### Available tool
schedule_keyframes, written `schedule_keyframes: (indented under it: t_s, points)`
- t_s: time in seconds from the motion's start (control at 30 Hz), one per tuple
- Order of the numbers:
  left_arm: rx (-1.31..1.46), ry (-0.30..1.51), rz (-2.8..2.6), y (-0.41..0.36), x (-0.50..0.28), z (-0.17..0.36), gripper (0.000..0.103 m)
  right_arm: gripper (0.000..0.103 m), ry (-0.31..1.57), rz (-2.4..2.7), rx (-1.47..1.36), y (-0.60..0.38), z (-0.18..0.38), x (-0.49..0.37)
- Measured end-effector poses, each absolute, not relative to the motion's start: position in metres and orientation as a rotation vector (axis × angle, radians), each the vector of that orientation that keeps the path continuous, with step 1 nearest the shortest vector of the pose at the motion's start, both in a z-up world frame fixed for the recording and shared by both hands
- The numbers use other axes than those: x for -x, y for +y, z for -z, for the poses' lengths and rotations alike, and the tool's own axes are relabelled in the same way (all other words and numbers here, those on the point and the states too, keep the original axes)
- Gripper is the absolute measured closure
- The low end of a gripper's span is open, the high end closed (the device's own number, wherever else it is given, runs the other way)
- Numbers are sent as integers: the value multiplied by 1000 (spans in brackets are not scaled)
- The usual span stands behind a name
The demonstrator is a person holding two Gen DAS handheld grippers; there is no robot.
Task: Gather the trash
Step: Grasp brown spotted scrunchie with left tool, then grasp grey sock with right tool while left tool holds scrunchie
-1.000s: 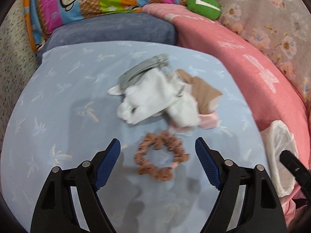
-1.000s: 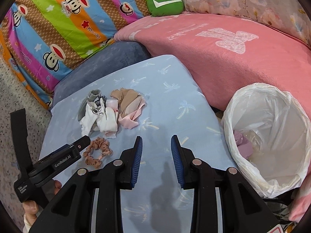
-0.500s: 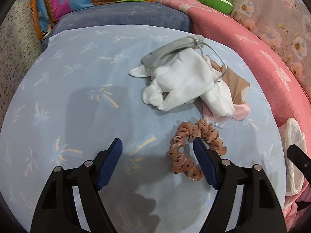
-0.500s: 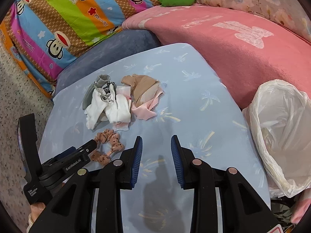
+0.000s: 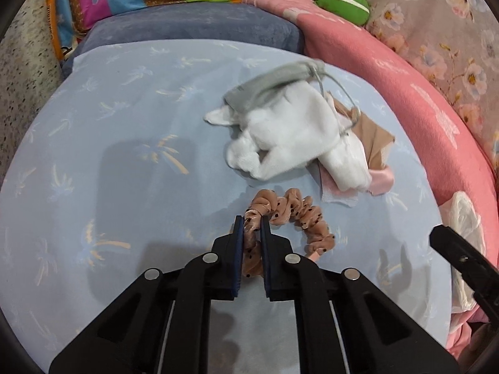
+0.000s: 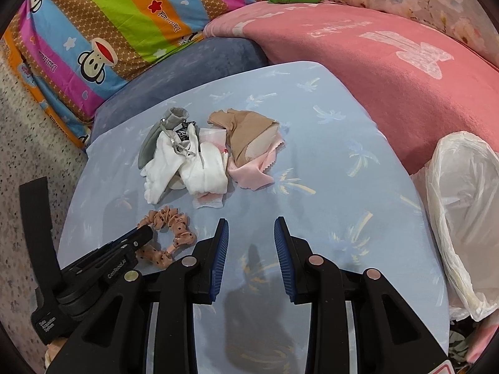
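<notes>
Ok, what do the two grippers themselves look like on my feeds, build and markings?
Both look alike: the left gripper and the right gripper have matte black angular plastic linkage arms with round silver pivot pins and ribbed dark-blue pads. Seen from the right wrist, the left gripper's body carries white "GenRobot.AI" lettering and a further small white label, too small to read. No cables or sleeves show.

Peach black-dotted scrunchie (image 5: 293, 215) on pale-blue palm-printed sheet (image 5: 124, 155); white socks (image 5: 290, 137).

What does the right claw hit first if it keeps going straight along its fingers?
Probably only the blue palm-print sheet: the open right claw points at a bare stretch right of the pink cloth. Further on lies the pink blanket. Depth is uncertain.
</notes>
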State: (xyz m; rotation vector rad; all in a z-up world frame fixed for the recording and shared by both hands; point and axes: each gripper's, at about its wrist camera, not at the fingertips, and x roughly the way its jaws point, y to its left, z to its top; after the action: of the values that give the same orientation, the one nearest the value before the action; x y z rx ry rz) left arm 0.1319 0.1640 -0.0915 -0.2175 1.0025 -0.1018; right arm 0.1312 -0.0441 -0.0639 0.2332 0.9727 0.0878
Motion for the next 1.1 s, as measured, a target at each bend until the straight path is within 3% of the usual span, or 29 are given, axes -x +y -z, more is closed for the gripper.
schedule_keyframes:
  t_s: [0.53,0.6,0.67,0.9,0.93,1.0,1.1]
  points:
    - [271,848,19,218,-168,35,93,72,935,-213,-268,16,38,-214]
    - [266,834,19,220,-172,30,93,62,927,-210,-272,21,38,-228]
    - [258,820,23,221,-177,26,93,59,929,-200,-276,27,40,-244]
    - [251,812,38,221,-196,24,93,59,989,-204,-321,40,65,-279]
    - [251,815,42,220,-198,25,93,62,998,-206,-327,41,69,-282]
    - [252,816,46,219,-200,25,93,88,1010,-220,-339,42,75,-284]
    - [248,818,50,217,-202,25,93,95,999,-223,-346,41,75,-281]
